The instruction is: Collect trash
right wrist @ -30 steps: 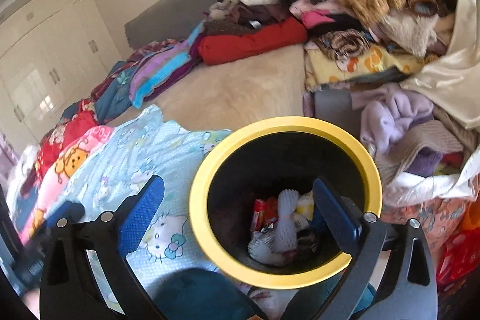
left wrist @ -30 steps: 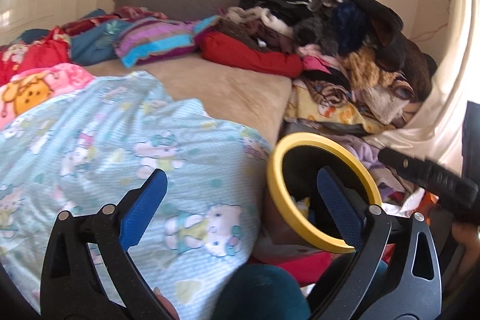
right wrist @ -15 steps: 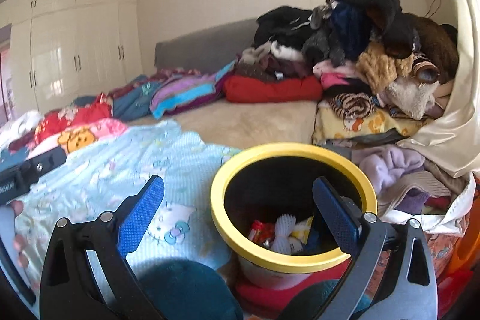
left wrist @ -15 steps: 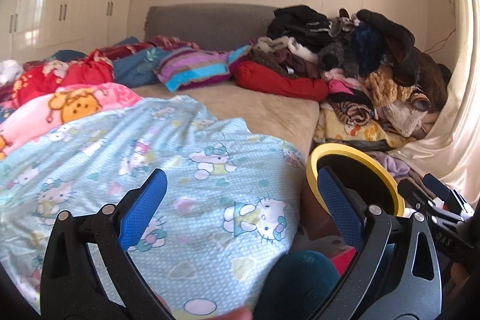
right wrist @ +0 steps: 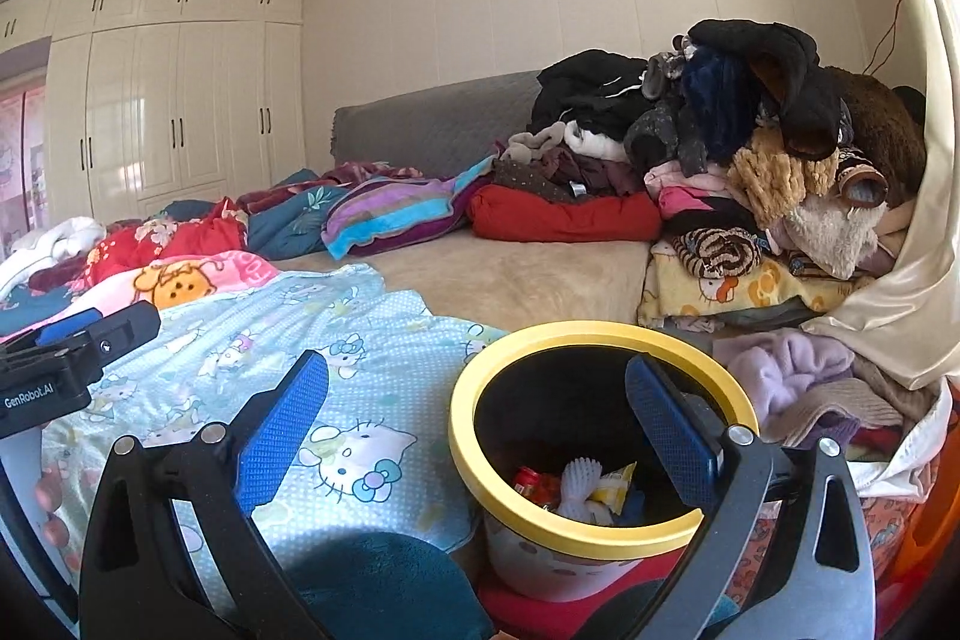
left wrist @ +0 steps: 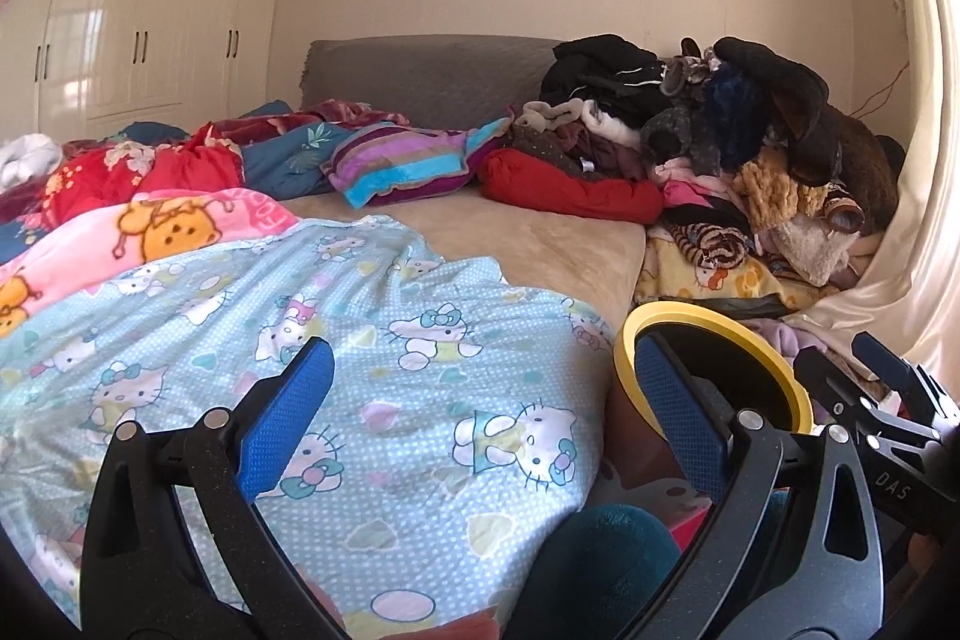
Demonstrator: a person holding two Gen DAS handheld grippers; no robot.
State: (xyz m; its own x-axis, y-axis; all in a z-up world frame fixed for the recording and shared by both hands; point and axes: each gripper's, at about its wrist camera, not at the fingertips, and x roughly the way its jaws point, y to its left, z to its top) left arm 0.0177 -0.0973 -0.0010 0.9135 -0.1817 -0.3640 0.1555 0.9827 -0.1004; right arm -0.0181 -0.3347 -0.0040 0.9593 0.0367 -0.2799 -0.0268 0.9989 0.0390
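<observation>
A bin with a yellow rim (right wrist: 600,340) stands beside the bed at the lower right; its rim (left wrist: 708,316) also shows in the left wrist view. Inside it lie a white mesh piece (right wrist: 579,484), a red wrapper (right wrist: 531,484) and a yellow wrapper (right wrist: 618,481). My right gripper (right wrist: 480,430) is open and empty, its right finger over the bin's mouth. My left gripper (left wrist: 480,430) is open and empty above the light blue cartoon-cat blanket (left wrist: 360,340). Each gripper shows in the other's view: the right one (left wrist: 882,400), the left one (right wrist: 66,358).
The bed holds a pink blanket (left wrist: 150,232), a striped pillow (left wrist: 408,160), a red roll (left wrist: 570,190) and a tall clothes pile (left wrist: 750,148) at the right. A cream curtain (left wrist: 912,244) hangs at far right. White wardrobes (left wrist: 138,40) stand behind. A teal cloth (right wrist: 384,580) lies below.
Both views have tilted up and pulled back from the bin, so more wall, wardrobes and bed show. Both grippers stay open. The bin's contents look the same.
</observation>
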